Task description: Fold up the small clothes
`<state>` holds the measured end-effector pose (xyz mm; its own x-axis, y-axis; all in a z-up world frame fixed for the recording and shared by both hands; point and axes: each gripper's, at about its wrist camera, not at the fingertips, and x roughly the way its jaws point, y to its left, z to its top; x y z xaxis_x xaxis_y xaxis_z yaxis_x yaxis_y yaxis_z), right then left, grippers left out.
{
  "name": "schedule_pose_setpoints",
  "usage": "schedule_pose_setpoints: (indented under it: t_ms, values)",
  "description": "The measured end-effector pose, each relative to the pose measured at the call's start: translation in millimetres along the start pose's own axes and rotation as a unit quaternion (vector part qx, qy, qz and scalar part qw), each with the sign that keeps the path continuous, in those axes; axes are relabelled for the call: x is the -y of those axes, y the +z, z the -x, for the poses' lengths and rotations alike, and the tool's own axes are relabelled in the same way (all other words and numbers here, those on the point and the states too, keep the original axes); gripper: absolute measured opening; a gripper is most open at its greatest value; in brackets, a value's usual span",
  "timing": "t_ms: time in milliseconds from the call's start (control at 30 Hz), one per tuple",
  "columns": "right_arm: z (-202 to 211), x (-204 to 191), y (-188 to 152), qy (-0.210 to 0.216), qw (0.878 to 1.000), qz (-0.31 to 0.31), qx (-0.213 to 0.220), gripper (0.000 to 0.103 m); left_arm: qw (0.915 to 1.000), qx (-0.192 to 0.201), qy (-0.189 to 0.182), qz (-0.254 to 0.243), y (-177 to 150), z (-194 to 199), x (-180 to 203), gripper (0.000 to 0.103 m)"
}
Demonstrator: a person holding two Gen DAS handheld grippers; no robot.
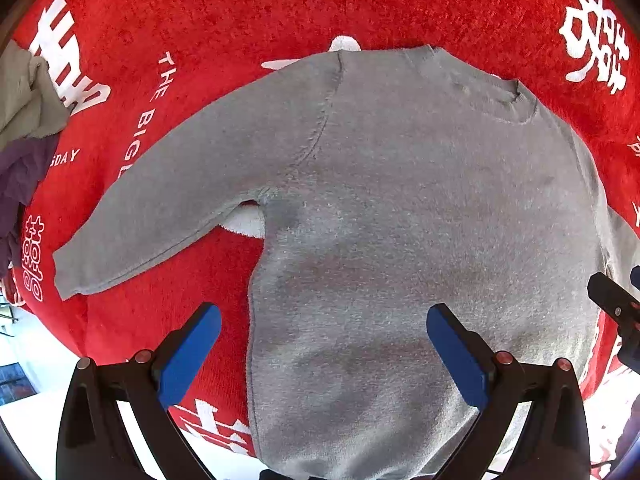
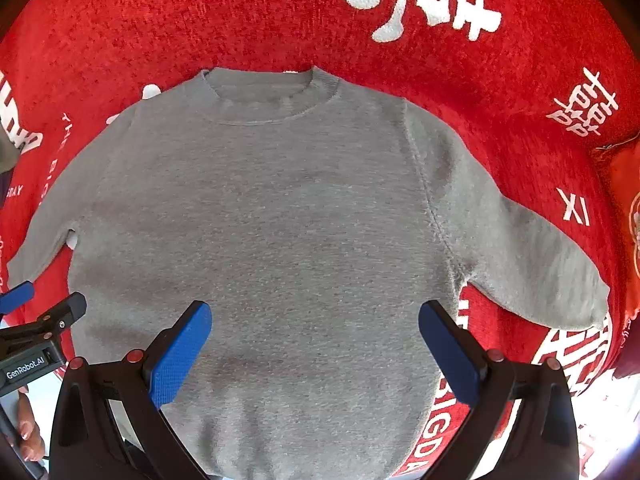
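Covering the whole work surface, a red plush cloth [image 2: 500, 92] with white lettering lay under everything. On it a grey sweater [image 2: 260, 220] was spread flat, neckline toward twelve o'clock and hem toward six in both wrist views, both sleeves angled outward and downward from the shoulders. At nine o'clock in the left wrist view, a small heap of other clothes [image 1: 24, 132], grey over purple, sat at the cloth's edge, well apart from the sweater. The left gripper [image 1: 324, 354] hovered over the sweater's lower body near its side seam, blue pads spread wide and gripping nothing. The right gripper [image 2: 314, 352] hung over the lower body too, its fingers likewise wide apart and empty. Fingertips of a hand [image 2: 28, 428] showed at eight o'clock in the right wrist view.
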<state>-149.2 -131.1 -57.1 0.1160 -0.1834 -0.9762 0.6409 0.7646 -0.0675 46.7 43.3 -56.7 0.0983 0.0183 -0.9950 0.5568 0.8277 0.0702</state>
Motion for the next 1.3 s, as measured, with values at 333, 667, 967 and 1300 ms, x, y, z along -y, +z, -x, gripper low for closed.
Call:
schedule_pose_setpoints:
  t_ms: [333,667,967,1300]
  values:
    - [1.7,-4.6,-0.8,0.006,1.000,0.003,0.004,0.103,0.9997,0.004,-0.023,0.008,0.1,1.5,-7.2,0.103]
    - [-1.6,-25.3,-5.4,0.012,0.999,0.029,0.012,0.103,0.9812,0.034,-0.165,0.093,1.0,2.9,-46.5,0.103]
    - [-12.0,-67.5,-14.4,0.041,0.997,0.060,0.010,0.103,0.9358,0.110,-0.172,0.287,-22.3,-23.3,-210.8,0.103]
    - [-20.6,-132.7,-23.8,0.064,0.992,0.110,0.014,0.103,0.8699,0.103,-0.138,0.462,-84.0,-95.5,-358.1,0.103]
